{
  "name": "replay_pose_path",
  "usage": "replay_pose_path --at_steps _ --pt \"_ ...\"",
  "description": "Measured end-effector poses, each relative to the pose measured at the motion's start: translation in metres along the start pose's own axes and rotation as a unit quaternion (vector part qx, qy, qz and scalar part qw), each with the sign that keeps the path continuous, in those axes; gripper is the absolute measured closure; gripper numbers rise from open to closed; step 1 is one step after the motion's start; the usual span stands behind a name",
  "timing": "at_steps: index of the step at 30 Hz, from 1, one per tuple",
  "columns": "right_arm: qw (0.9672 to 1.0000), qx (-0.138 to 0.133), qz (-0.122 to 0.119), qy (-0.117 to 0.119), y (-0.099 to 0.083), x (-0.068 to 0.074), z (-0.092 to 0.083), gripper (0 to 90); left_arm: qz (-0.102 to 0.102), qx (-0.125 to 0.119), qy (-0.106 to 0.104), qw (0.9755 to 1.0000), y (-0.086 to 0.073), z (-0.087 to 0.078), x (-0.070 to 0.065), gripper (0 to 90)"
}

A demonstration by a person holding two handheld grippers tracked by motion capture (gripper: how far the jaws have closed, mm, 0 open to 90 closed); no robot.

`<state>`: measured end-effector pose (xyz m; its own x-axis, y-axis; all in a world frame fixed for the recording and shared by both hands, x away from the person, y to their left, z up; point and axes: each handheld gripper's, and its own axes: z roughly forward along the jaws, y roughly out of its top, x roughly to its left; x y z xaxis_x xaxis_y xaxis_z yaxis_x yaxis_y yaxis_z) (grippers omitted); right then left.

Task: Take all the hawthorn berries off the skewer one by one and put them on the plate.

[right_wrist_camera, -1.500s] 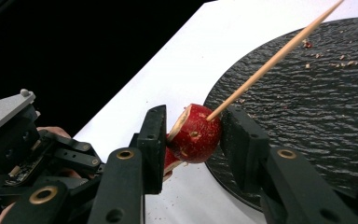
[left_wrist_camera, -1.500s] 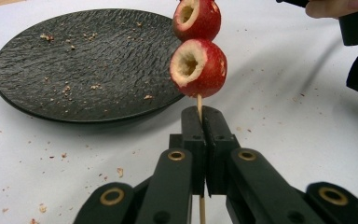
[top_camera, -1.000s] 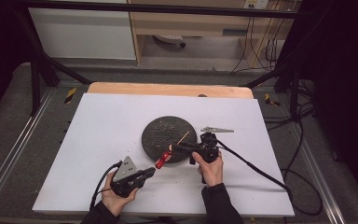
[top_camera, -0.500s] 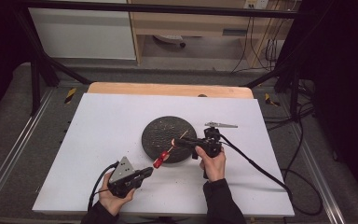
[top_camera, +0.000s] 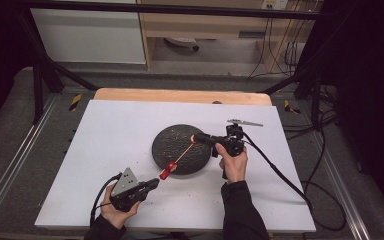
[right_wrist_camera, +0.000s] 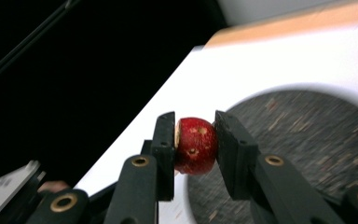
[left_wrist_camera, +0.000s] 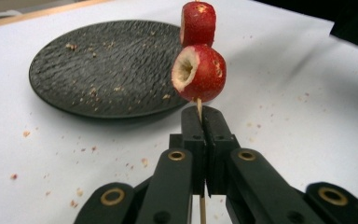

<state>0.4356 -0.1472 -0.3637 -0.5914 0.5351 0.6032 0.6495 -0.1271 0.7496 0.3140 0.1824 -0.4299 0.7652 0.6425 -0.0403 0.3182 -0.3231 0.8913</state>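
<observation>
My left gripper rests low near the table's front edge, shut on the base of a thin wooden skewer. Two red fruit pieces are threaded on it just above the jaws. The skewer slants up over a dark round plate. Above the plate's right side, my right gripper is shut on another red fruit piece, next to the skewer's far tip. I cannot tell whether the piece touches the tip.
A white sheet covers the table, with a wooden edge at the far side. Red crumbs are scattered around the plate. The right gripper's cable trails off to the right across the sheet.
My right gripper has moved away from the left one, up and to the far right along the skewer, carrying the red fruit piece. The left gripper has stayed put.
</observation>
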Motion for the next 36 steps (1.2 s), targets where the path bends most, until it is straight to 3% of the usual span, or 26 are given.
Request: replay_pose_path --at_steps 6,8,12,18,25,36 --pt "0.9995 -0.014 -0.006 -0.027 0.014 -0.007 -0.005 70.5 -0.005 -0.001 0.005 1.0 0.0 -0.003 0.004 88.2" --pt "0.9987 -0.01 -0.009 -0.048 0.016 -0.013 -0.001 70.5 -0.006 -0.003 0.008 0.9999 0.001 -0.004 0.005 88.2" --pt "0.9979 -0.004 -0.013 -0.064 0.014 -0.018 0.008 70.4 -0.01 -0.007 0.012 0.9998 0.001 -0.006 0.007 88.2" --pt "0.996 0.03 -0.01 -0.084 -0.002 -0.03 0.035 70.3 -0.023 -0.014 0.028 0.9993 0.003 -0.01 0.012 88.2" --pt "0.9908 0.08 -0.014 -0.108 -0.027 -0.043 0.065 70.3 -0.033 -0.012 0.034 0.9988 0.003 -0.01 0.016 88.2" --pt "0.9838 0.119 -0.026 -0.131 -0.042 -0.049 0.076 69.1 -0.037 -0.005 0.034 0.9987 0.002 -0.007 0.017 88.2"
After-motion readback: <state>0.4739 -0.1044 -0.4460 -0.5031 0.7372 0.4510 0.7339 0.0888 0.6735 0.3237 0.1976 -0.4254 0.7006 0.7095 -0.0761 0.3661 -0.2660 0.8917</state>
